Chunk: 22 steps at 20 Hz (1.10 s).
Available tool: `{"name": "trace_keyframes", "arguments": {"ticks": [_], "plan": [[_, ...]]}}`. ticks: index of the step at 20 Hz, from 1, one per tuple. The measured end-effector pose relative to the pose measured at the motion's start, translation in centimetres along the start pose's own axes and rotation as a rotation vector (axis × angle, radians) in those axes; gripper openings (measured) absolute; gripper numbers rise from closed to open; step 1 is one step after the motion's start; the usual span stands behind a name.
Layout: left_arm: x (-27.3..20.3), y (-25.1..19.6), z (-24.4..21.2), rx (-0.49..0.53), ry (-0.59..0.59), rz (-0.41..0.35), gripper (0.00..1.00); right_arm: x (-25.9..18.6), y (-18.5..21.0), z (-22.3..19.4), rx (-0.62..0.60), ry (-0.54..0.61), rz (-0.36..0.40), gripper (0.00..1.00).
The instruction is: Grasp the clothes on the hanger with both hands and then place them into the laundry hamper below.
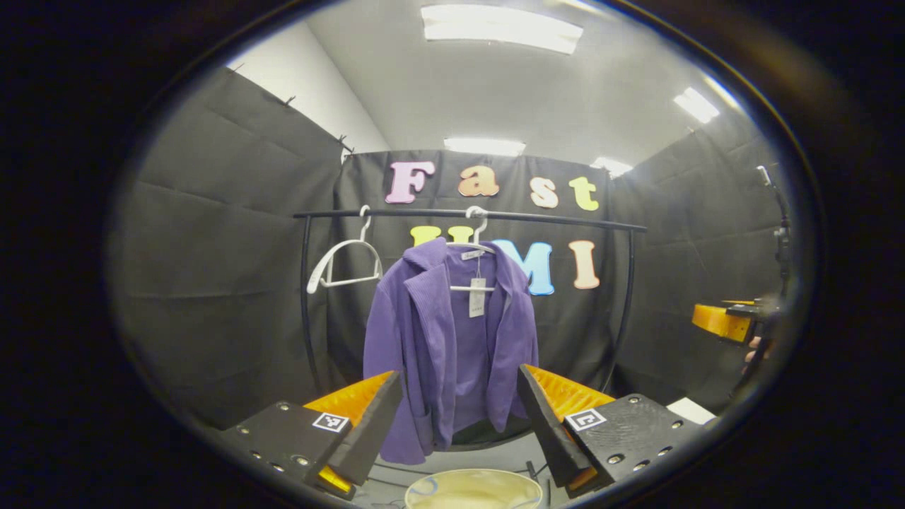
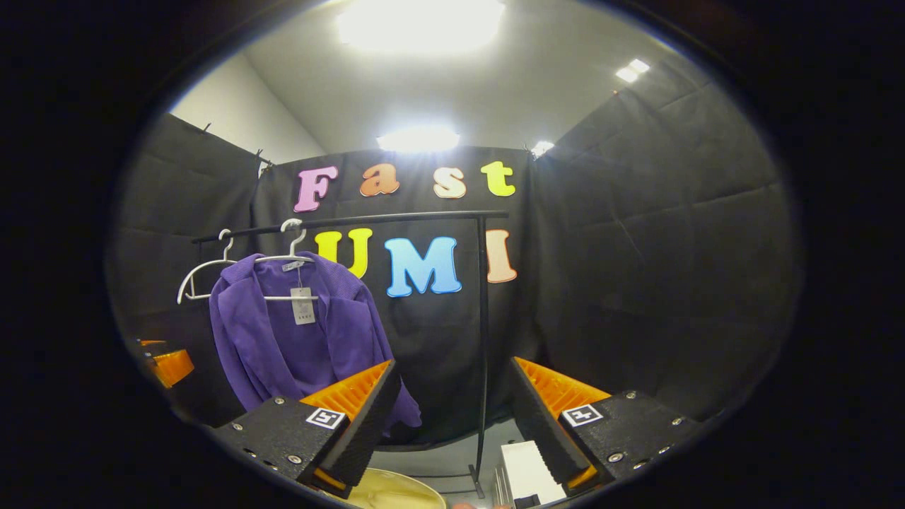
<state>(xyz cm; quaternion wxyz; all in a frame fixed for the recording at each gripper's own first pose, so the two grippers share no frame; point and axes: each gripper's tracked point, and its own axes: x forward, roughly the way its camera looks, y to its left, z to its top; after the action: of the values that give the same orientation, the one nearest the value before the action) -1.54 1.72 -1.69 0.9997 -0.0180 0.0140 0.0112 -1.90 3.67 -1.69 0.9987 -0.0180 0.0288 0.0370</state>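
A purple corduroy jacket (image 1: pixel 452 339) hangs open on a white hanger (image 1: pixel 475 247) from a black rail (image 1: pixel 551 218), with a paper tag at its collar. My left gripper (image 1: pixel 459 417) is open in front of it, some way off, with the jacket's lower half showing between the fingers. In the right gripper view the jacket (image 2: pixel 297 339) hangs to the left, and my right gripper (image 2: pixel 452 417) is open, facing the rack's right post (image 2: pixel 484 339). The hamper's pale rim (image 1: pixel 472 489) shows low in the left gripper view, and the same rim (image 2: pixel 396 495) in the right gripper view.
An empty white hanger (image 1: pixel 344 265) hangs on the rail left of the jacket. The other gripper (image 1: pixel 725 322), with a hand behind it, shows at the far right of the left gripper view. A white box (image 2: pixel 527 470) lies on the floor by the rack's foot.
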Motion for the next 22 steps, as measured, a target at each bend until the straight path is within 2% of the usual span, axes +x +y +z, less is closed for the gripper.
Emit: {"name": "trace_keyframes", "arguments": {"ticks": [1,5,8,11,17,20,21,22], "plan": [[-0.3,0.4,-0.1,0.002,0.004,0.008,0.99,0.1,0.3,-0.1,0.0,0.008,0.011,0.95],[-1.1,1.3,0.3,0.001,0.01,0.034,0.99,1.7,2.1,0.5,-0.001,0.022,0.066,0.95],[0.2,1.1,0.5,-0.04,0.017,0.049,0.99,4.0,4.3,0.9,0.005,0.033,0.133,0.95],[3.7,0.8,1.6,-0.053,0.014,0.067,0.99,7.8,7.0,1.4,0.018,0.038,0.207,0.95],[10.3,1.7,2.6,-0.06,0.038,0.171,0.99,15.6,13.2,1.4,0.079,0.073,0.368,0.95],[13.2,2.1,2.1,-0.079,0.062,0.211,0.94,19.3,15.8,0.9,0.109,0.098,0.433,0.95],[14.5,2.3,1.7,-0.086,0.073,0.228,0.89,20.3,16.8,0.7,0.117,0.107,0.457,0.95],[15.6,2.5,1.5,-0.094,0.078,0.248,0.93,21.4,17.7,0.5,0.12,0.113,0.481,0.95]]}}
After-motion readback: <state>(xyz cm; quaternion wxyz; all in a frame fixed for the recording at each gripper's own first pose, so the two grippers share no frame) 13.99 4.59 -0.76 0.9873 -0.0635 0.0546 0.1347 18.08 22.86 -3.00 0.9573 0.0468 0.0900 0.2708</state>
